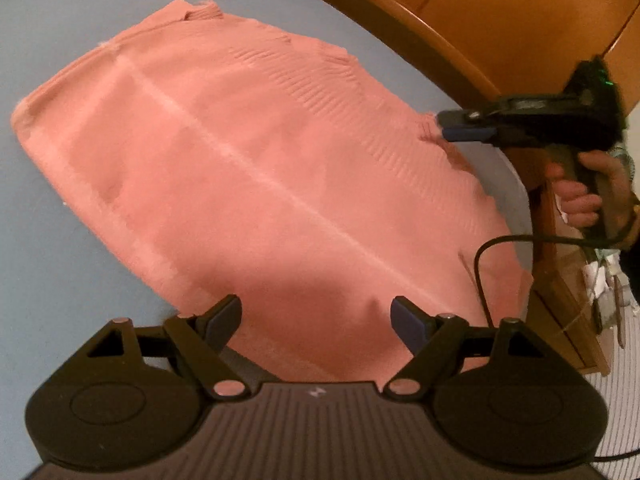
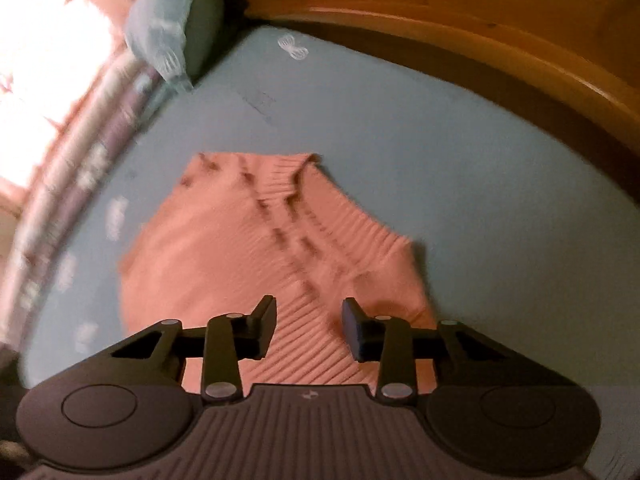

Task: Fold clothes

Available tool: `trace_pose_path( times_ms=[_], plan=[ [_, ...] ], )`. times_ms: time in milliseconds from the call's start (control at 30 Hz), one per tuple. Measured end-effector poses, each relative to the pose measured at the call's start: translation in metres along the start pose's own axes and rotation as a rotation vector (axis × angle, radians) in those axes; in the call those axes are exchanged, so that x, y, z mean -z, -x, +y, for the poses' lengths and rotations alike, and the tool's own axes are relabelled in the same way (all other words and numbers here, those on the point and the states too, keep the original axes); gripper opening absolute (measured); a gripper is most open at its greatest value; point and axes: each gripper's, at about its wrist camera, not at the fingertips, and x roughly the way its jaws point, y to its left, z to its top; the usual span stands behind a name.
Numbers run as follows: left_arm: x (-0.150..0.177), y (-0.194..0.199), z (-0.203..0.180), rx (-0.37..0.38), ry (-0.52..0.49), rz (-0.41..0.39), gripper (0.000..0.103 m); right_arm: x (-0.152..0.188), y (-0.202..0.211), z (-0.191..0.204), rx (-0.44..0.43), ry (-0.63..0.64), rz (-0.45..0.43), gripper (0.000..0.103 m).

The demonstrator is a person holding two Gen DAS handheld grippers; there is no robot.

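The pink knit sweater lies flat on the bed, left gripper wide at its 6 o'clock hem, right gripper spread at 3 o'clock; uneven pinches could skew any fold.

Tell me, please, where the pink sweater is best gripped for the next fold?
Probably at the ribbed corner of the pink sweater, beside the right tool: come low from the near edge, since the knit lies flat on the blue sheet and only edges offer a pinch.
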Motion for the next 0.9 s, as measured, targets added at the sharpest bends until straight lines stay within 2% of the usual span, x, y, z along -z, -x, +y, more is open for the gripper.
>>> trace_pose_path(
  times_ms=[33, 67, 100, 133, 200, 233, 367, 433, 533, 633, 767, 833, 900],
  plan=[
    [0.000, 0.001, -0.001, -0.003, -0.006, -0.003, 0.082, -0.002, -0.006, -0.007, 0.022, 0.009, 0.008, 0.036],
    [0.002, 0.003, -0.003, -0.006, -0.014, -0.005, 0.082, -0.004, -0.012, -0.014, 0.045, 0.017, 0.015, 0.012],
    [0.002, 0.004, -0.003, -0.016, -0.024, -0.008, 0.082, -0.005, -0.017, -0.021, 0.061, 0.017, 0.021, 0.002],
    [0.001, 0.005, -0.003, -0.022, -0.034, -0.010, 0.082, -0.007, -0.015, -0.030, 0.049, -0.026, 0.018, 0.002],
    [0.003, 0.007, -0.009, -0.028, -0.064, -0.023, 0.082, -0.006, -0.004, -0.038, 0.051, -0.117, -0.005, 0.016],
    [0.004, 0.007, -0.015, -0.031, -0.087, -0.032, 0.082, -0.001, 0.001, -0.036, 0.056, -0.118, -0.002, 0.022],
    [0.013, 0.016, -0.040, 0.022, -0.199, -0.040, 0.082, 0.019, 0.019, -0.028, 0.076, -0.124, 0.013, 0.027],
    [0.020, 0.007, -0.053, 0.073, -0.246, -0.012, 0.082, 0.029, 0.028, -0.023, 0.086, -0.127, 0.020, 0.031],
    [0.035, -0.008, -0.065, 0.091, -0.296, 0.051, 0.082, 0.044, 0.041, -0.017, 0.101, -0.132, 0.031, 0.032],
    [0.058, -0.016, -0.062, 0.102, -0.262, 0.123, 0.082, 0.059, 0.054, -0.011, 0.116, -0.136, 0.042, 0.032],
    [0.077, 0.008, -0.066, 0.142, -0.243, 0.101, 0.082, 0.079, 0.072, -0.001, 0.132, -0.139, 0.055, 0.036],
    [0.083, 0.019, -0.070, 0.160, -0.233, 0.073, 0.082, 0.086, 0.081, 0.020, 0.096, -0.112, 0.043, 0.043],
    [0.087, 0.021, -0.073, 0.185, -0.228, 0.055, 0.082, 0.094, 0.086, 0.039, 0.066, -0.080, 0.044, 0.044]
  ],
)
